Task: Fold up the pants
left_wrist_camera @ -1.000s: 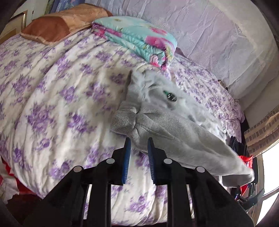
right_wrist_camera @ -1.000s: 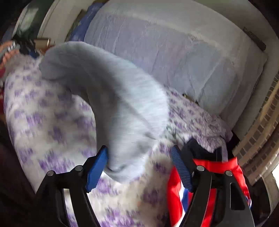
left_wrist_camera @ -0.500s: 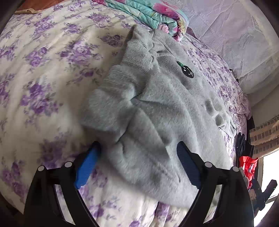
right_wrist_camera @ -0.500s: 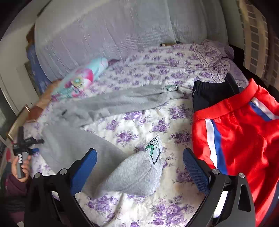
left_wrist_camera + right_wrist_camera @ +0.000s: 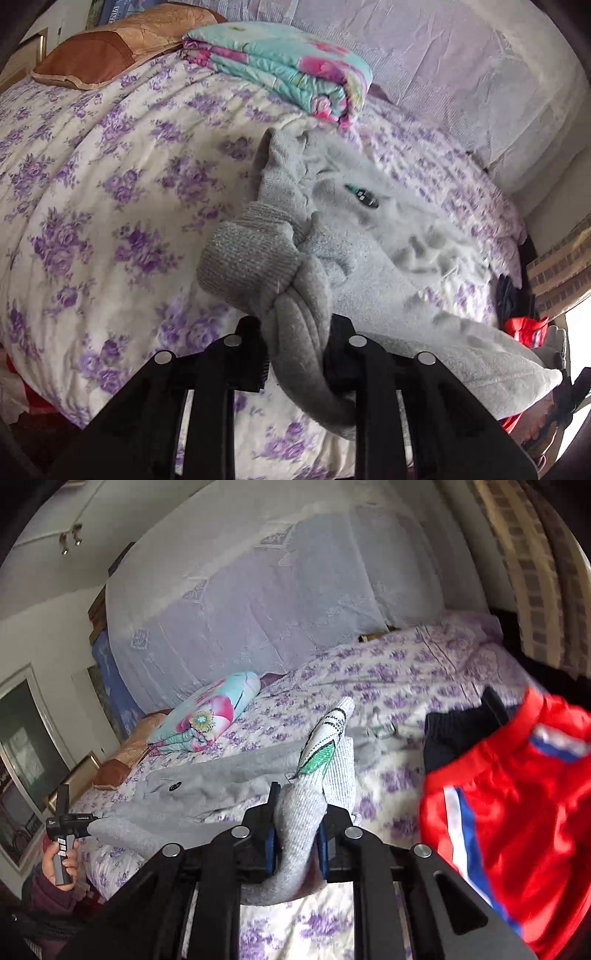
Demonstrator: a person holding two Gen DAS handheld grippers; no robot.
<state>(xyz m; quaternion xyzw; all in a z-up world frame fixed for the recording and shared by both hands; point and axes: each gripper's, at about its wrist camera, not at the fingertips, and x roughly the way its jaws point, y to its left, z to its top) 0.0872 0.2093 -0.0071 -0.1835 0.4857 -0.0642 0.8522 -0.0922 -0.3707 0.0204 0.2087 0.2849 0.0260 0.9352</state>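
Grey pants (image 5: 388,258) lie bunched, pinched by both grippers.

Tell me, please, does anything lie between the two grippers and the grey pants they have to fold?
Nothing visible does. The left gripper is already shut on the grey pants near the ribbed end, and the right gripper is shut on the other end. The red garment lies beside them on the bed, apart from both grips.
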